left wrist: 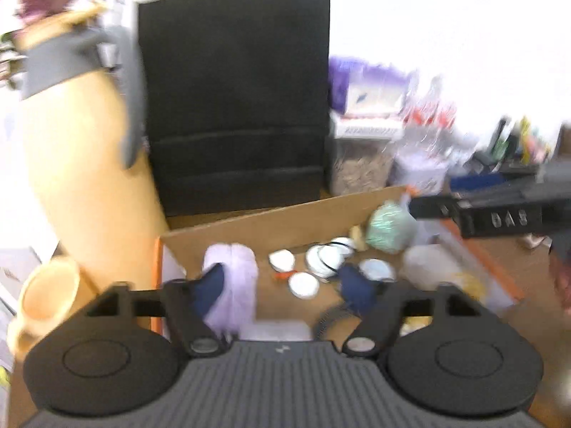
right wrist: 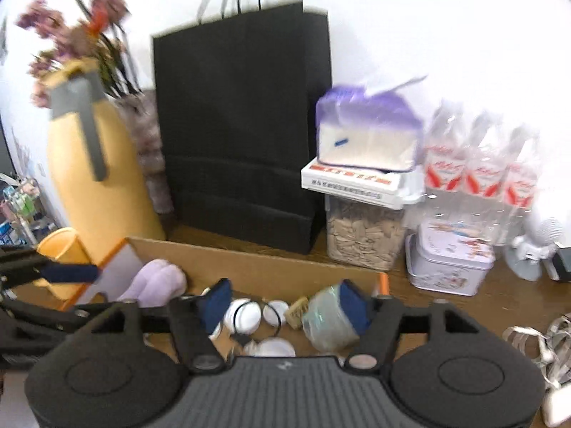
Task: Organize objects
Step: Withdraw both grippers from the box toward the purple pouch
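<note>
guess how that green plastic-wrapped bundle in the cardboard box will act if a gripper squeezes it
The green bundle looks wrapped in thin crinkled film, so it would probably give under the pads and feel slippery. Its lumpy, rounded shape suggests it may shift or roll in the cardboard box. It looks light, though blur makes that uncertain.

text: mostly blurred | right tongs body (left wrist: 506,219): pale raised characters are showing, roughly "0A8", not surely readable | white box (right wrist: 351,182) under the purple-topped pack, far right: a red band and a dark line of print are showing, too blurred to read | bottle labels (right wrist: 478,174): red marks are showing, unreadable
</note>
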Demonstrator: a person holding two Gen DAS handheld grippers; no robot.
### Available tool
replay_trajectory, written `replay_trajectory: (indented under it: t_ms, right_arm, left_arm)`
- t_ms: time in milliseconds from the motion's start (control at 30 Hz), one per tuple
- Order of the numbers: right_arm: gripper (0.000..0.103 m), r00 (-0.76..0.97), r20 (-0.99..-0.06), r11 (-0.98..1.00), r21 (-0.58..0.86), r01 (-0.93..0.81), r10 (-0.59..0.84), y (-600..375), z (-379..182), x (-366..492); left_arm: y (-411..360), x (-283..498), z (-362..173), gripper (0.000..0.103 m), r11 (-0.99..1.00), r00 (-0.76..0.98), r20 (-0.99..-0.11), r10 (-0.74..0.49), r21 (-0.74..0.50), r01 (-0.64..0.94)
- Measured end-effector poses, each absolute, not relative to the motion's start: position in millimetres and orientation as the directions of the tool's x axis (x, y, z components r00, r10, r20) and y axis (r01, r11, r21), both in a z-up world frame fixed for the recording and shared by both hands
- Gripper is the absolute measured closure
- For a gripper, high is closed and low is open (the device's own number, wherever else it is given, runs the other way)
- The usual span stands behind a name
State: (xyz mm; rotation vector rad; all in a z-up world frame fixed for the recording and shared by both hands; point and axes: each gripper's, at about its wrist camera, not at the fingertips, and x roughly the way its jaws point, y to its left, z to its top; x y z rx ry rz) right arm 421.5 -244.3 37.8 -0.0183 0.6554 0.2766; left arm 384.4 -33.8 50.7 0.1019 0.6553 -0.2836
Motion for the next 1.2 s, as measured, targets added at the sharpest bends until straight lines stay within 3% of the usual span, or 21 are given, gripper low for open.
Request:
replay_trajectory:
  t_ms: [233, 367, 533, 700, 800, 867, 967, 1100, 1133, 1167, 1200]
  right_arm:
    - [0.028, 0.785, -0.544, 0.948, 0.067, -0.312, 0.297, -294.0, 25.7, 255.5]
    - [0.024, 0.806, -0.541, 0.96, 0.01, -0.281, 0.242, -306.4, 5.2, 162.1]
    - [0.023, 0.762, -0.608, 0.975, 0.131, -0.18, 0.222, -320.5, -21.9, 101.3]
    - [0.023, 0.716, -0.672, 0.981, 0.112, -0.156, 0.191, -320.9, -32.8, 70.2]
    - [0.023, 0.744, -0.641, 0.98, 0.077, -0.181, 0.188, -324.4, -16.8, 54.3]
    - [0.023, 0.777, -0.603, 0.983, 0.076, -0.168, 0.179, -330.4, -3.4, 49.0]
    - [0.023, 0.804, -0.569, 0.985, 0.085, -0.149, 0.171, -336.3, 5.4, 51.9]
    - [0.025, 0.778, -0.599, 0.982, 0.111, -0.15, 0.187, -331.6, -9.3, 72.6]
    - [0.025, 0.771, -0.606, 0.981, 0.119, -0.152, 0.193, -328.7, -13.9, 78.5]
    - [0.026, 0.766, -0.611, 0.98, 0.123, -0.155, 0.198, -326.7, -18.2, 81.5]
    - [0.026, 0.763, -0.615, 0.98, 0.123, -0.156, 0.199, -323.7, -21.0, 85.7]
  left_arm:
    - [-12.7, 211.1, 44.0, 0.012, 0.943, 0.811, -0.51, -0.286, -0.001, 0.332]
    - [-14.9, 140.1, 21.8, 0.008, 0.949, 0.806, -0.518, -0.287, -0.036, 0.314]
    - [-11.7, 99.8, 3.9, 0.005, 0.948, 0.758, -0.57, -0.318, -0.207, 0.242]
    - [-19.0, 83.8, 6.2, 0.006, 0.957, 0.779, -0.558, -0.288, -0.139, 0.254]
    - [-20.1, 79.5, 7.1, 0.02, 0.956, 0.797, -0.529, -0.291, -0.144, 0.254]
    - [-21.3, 83.1, 4.4, 0.034, 0.954, 0.793, -0.531, -0.299, -0.155, 0.256]
    - [-25.7, 96.0, -6.5, 0.042, 0.951, 0.771, -0.556, -0.31, -0.178, 0.254]
    - [-41.9, 117.0, -22.4, 0.043, 0.949, 0.746, -0.589, -0.312, -0.155, 0.275]
    - [-47.2, 122.0, -26.3, 0.047, 0.952, 0.742, -0.6, -0.299, -0.137, 0.273]
    - [-55.5, 126.0, -30.4, 0.069, 0.951, 0.738, -0.608, -0.293, -0.101, 0.294]
    - [-62.0, 127.7, -34.9, 0.08, 0.946, 0.728, -0.621, -0.29, -0.072, 0.315]
